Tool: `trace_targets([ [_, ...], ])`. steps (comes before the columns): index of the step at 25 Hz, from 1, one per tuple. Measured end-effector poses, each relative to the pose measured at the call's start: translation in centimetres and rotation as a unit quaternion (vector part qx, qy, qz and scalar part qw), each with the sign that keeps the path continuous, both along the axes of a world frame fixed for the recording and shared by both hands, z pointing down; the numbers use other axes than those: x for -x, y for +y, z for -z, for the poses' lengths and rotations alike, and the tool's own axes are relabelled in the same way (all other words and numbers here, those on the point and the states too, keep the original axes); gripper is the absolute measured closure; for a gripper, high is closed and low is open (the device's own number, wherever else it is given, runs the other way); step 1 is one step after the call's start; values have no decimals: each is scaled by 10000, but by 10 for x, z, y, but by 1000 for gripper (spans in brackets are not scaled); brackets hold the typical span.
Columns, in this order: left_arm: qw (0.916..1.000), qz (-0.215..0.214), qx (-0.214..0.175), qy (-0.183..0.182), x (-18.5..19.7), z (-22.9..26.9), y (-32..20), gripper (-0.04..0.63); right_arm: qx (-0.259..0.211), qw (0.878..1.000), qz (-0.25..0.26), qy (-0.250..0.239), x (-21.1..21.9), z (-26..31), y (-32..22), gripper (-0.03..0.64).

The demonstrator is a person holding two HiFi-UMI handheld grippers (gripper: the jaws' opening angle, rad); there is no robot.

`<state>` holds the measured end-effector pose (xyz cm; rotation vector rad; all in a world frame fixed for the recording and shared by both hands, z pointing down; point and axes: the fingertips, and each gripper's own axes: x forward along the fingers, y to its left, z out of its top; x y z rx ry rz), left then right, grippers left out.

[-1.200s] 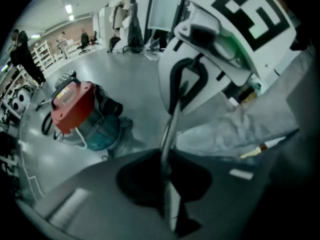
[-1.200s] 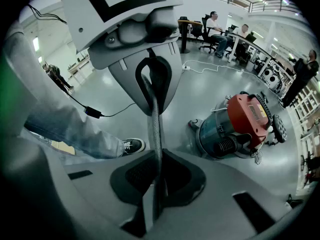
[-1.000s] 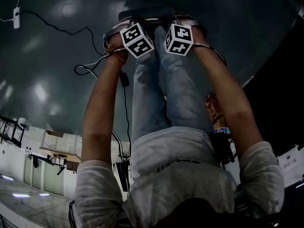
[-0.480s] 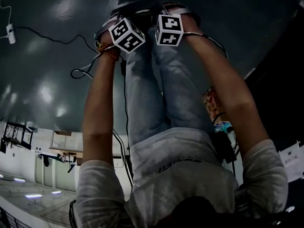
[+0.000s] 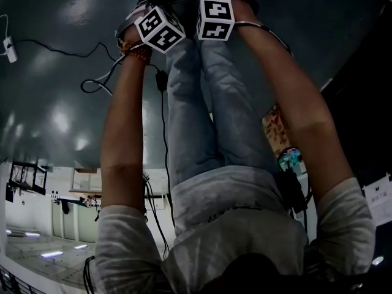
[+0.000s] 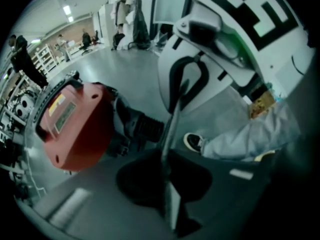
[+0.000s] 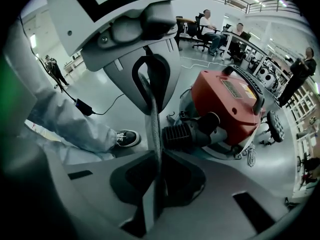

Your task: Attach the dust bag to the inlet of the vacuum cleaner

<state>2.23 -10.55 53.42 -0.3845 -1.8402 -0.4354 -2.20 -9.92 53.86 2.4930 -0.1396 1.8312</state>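
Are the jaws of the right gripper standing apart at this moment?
No, the right gripper has its jaws pressed together with nothing between them, in front of the red vacuum cleaner.

readable text: none | vacuum cleaner label: too blurred | shirt print: illegible

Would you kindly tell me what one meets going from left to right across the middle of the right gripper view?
Jeans leg → black shoe → right tongs, shut → black ribbed hose → red vacuum cleaner → black wheel.
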Motion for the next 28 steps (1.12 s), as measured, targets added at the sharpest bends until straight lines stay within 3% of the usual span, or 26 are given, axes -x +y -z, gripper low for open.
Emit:
trace_targets([
  [6,9996,-231,40,124,-3,-5,13,563,-80,9998,171,-62,-2,-11,13,584],
  [11,9984,-506,93,247,11,-3,14,565,-141,9998,-21,-121,13,-20,12,586],
  [18,9997,-73,-228,55,-9,-18,16,562,-44,9993,312,-202,-7,-8,18,585],
  [21,9993,63,-366,102,-13,-22,12,565,-175,9995,226,-139,-12,-11,17,584],
  [28,9968,-729,-103,304,10,-5,23,568,-498,9980,-318,-217,9,-34,21,586],
])
